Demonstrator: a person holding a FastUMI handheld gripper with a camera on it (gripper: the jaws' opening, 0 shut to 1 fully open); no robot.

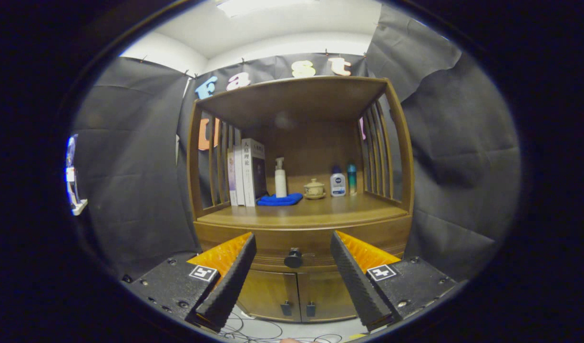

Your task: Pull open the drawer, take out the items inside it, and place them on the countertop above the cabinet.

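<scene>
A brown wooden cabinet (301, 224) stands ahead of me against the booth wall. Its drawer (272, 243) sits shut under the countertop (315, 209), with a round black knob (293, 257) at its middle. My gripper (292, 250) is open, its two black ribbed fingers (234, 276) spread wide on either side of the knob and a little short of it. Nothing is between the fingers. What lies inside the drawer is hidden.
On the countertop stand several books (246, 172), a white pump bottle (280, 178), a blue cloth (280, 199), a small lidded pot (314, 188) and two small bottles (344, 182). Two lower cabinet doors (296, 293) are shut. Cables (263, 331) lie on the floor.
</scene>
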